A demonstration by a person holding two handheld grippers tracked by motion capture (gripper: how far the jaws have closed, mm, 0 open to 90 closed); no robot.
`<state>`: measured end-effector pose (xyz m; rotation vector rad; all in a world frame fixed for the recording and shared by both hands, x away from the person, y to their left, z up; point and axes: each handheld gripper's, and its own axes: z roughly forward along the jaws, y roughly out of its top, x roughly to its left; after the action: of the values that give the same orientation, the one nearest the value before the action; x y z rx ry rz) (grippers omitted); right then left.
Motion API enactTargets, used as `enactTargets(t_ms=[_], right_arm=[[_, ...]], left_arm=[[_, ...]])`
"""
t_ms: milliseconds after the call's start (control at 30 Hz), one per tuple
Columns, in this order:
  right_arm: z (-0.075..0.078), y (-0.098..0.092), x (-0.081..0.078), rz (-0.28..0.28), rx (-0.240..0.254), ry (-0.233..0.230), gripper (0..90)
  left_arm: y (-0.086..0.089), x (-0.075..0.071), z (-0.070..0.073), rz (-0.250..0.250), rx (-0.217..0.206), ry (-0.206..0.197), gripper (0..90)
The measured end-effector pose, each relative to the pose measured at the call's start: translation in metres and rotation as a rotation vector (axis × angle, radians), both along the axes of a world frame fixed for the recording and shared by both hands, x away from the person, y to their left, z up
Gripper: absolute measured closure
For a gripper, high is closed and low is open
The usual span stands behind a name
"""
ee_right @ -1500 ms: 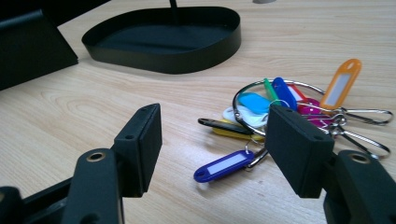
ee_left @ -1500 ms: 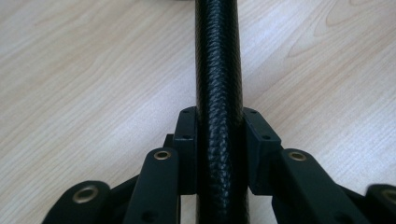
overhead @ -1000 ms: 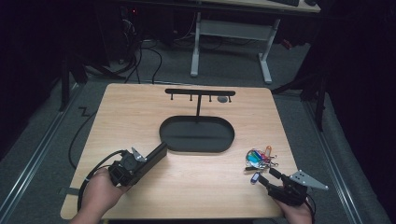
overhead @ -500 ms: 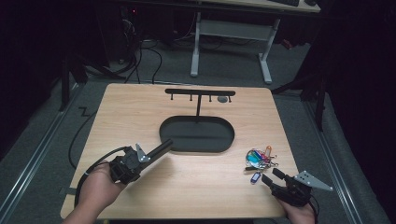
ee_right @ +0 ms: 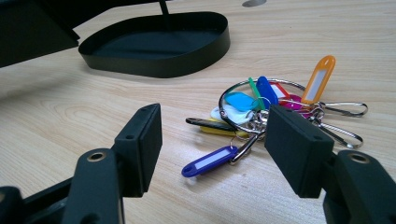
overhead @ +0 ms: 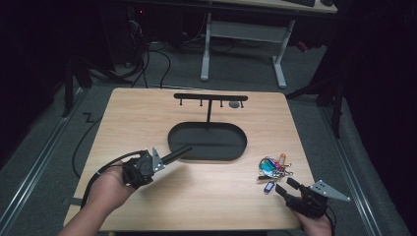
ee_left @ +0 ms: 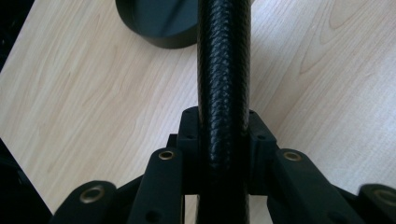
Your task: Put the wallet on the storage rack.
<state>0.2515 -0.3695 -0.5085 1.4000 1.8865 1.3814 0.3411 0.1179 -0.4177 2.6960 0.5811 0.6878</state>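
2 grippers are mine. My left gripper (overhead: pixel 164 160) is clamped on a black textured rod (ee_left: pixel 223 70), which slants toward the near edge of the oval black tray (overhead: pixel 231 152). My right gripper (ee_right: pixel 212 140) stands wide with nothing gripped, low over the wooden table (overhead: pixel 147 118), and the bunch of coloured key tags (ee_right: pixel 261 100) lies just beyond its fingers (ee_right: pixel 140 144).
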Motion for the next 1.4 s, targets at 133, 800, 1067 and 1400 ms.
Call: enactTargets(t_ms=[133,800,1067,1400], right_arm=[[-0.001,-0.001,0.0,-0.003,0.004,0.006,37.3],[0.0,-0.002,-0.002,-0.009,-0.016,-0.001,37.3],[-0.002,-0.002,-0.001,-0.007,-0.012,0.009,37.4],[-0.004,-0.002,0.001,0.001,0.001,0.016,37.5]], left_arm=[[-0.008,0.005,0.003,-0.032,0.019,-0.02,73.2],[-0.066,0.037,-0.008,-0.206,0.066,-0.144,73.1],[-0.088,0.05,-0.008,-0.244,0.092,-0.146,73.1],[-0.107,0.07,-0.01,-0.281,0.104,-0.19,73.0]])
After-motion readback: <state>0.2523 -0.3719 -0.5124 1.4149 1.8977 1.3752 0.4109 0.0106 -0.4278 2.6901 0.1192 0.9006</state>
